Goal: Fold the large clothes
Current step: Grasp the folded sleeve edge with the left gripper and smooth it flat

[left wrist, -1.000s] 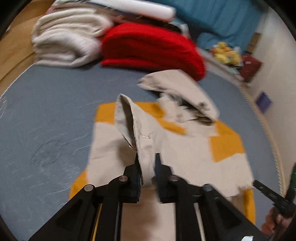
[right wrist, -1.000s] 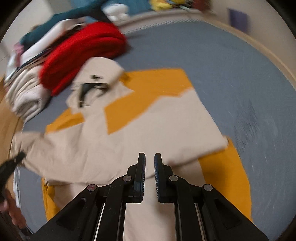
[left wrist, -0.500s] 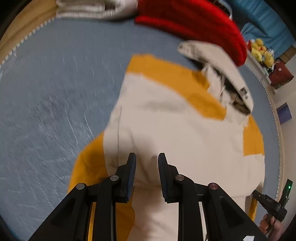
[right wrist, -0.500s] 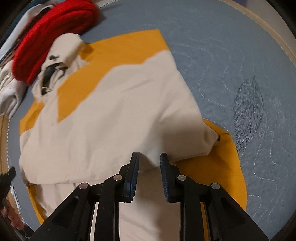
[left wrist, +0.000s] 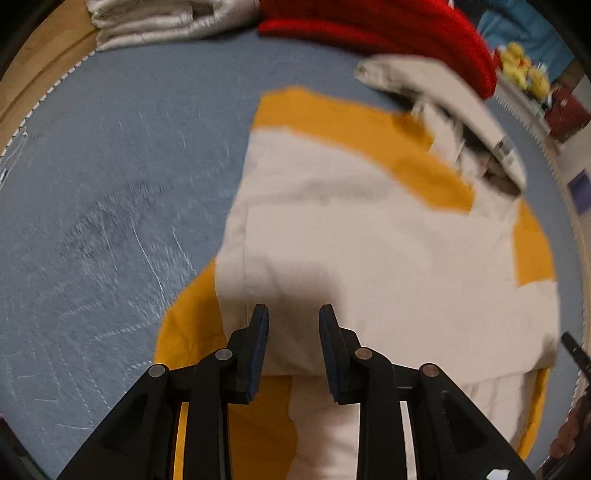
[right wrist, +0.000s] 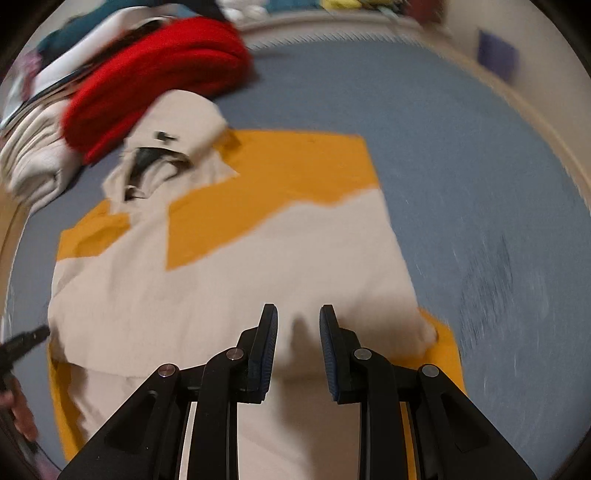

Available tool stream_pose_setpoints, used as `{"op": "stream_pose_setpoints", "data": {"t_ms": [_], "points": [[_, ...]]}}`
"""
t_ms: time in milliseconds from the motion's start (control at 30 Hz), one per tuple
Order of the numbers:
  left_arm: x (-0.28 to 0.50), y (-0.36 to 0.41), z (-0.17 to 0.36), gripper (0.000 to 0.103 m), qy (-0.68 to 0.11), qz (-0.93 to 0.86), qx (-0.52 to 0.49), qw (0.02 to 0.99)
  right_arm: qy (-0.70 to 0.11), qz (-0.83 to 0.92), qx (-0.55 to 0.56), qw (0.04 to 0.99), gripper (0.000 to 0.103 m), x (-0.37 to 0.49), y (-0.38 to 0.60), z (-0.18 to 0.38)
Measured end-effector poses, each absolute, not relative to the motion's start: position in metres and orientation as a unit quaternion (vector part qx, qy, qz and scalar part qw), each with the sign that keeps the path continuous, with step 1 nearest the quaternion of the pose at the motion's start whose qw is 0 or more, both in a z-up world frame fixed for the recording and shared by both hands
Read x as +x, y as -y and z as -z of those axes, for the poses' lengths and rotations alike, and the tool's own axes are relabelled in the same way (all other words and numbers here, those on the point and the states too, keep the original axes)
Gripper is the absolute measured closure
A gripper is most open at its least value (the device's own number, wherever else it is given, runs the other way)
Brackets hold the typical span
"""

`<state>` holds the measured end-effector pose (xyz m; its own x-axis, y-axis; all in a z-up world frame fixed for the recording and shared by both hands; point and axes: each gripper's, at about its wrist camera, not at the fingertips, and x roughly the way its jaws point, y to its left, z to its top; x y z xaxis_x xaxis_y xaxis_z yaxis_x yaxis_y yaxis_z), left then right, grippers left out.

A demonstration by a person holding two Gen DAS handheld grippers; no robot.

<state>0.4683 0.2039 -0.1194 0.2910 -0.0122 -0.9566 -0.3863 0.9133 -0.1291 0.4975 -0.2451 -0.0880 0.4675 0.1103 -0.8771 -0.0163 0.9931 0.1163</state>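
A beige and orange hooded garment [left wrist: 369, 240] lies on the blue-grey mat, its lower part folded up over the chest. It also shows in the right wrist view [right wrist: 240, 280]. Its beige hood [left wrist: 443, 96] lies at the far end, next to the red pile; the hood also shows in the right wrist view [right wrist: 173, 144]. My left gripper [left wrist: 293, 314] is open and empty just above the folded edge on the garment's left side. My right gripper [right wrist: 298, 314] is open and empty above the folded edge on the right side.
A folded red garment [left wrist: 388, 29] and a folded cream blanket [left wrist: 166, 22] lie at the far edge of the blue-grey mat [left wrist: 110, 166]. Yellow plush toys [left wrist: 524, 70] sit far right. The mat's corded edge and wooden floor [left wrist: 22, 85] lie at the left.
Both grippers let go of the garment's lower edge and opened. The lifted fold now lies flat on the garment. The views tilted down, closer to the cloth.
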Motion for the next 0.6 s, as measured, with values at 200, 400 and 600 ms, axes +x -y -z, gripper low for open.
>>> {"op": "stream_pose_setpoints", "data": {"t_ms": [200, 400, 600], "points": [[0.467, -0.203, 0.113, 0.077, -0.588, -0.121, -0.167, 0.782, -0.595, -0.016, 0.035, 0.803, 0.077, 0.511, 0.256, 0.144], [0.46, -0.19, 0.056, 0.072, -0.522, -0.1, -0.161, 0.832, -0.567, 0.009, 0.024, 0.824, 0.077, 0.507, 0.267, 0.117], [0.453, -0.165, 0.018, 0.07, -0.451, -0.096, -0.121, 0.879, -0.465, -0.031, -0.007, 0.885, 0.077, 0.479, 0.255, 0.041]]}}
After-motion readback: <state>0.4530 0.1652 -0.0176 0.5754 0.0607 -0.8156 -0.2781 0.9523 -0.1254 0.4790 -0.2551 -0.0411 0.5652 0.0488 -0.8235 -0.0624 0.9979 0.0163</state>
